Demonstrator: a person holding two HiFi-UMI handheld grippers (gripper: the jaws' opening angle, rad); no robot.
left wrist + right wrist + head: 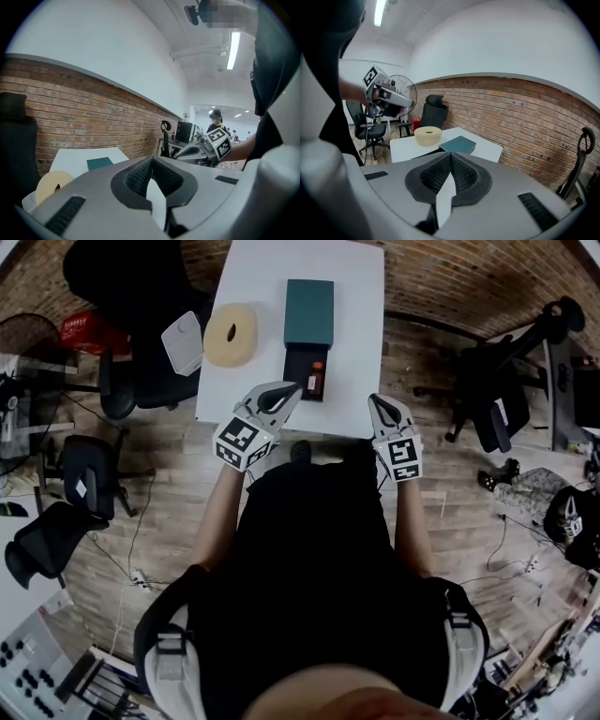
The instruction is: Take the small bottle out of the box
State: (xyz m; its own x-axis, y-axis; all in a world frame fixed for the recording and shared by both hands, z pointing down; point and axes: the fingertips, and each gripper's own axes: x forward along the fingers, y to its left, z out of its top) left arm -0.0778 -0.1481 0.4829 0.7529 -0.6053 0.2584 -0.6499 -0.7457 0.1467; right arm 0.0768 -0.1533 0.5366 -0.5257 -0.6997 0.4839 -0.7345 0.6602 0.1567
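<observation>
A small dark bottle with a reddish top (316, 379) lies in an open black box (302, 364) near the front edge of the white table (356, 324). Behind the black box lies a teal box (309, 310), also seen as the teal box (99, 163) and the teal box (458, 144). My left gripper (292, 390) is shut and empty, its tips just left of the black box. My right gripper (376, 401) is shut and empty, right of the box at the table's front edge. The jaws meet in the left gripper (151, 161) and the right gripper (451, 159). Neither gripper view shows the bottle.
A beige ring-shaped roll (231, 334) sits left of the teal box. A white lidded container (183, 341) lies off the table's left edge by a black office chair (141, 306). More chairs (492, 390), cables and a fan (405, 89) stand around.
</observation>
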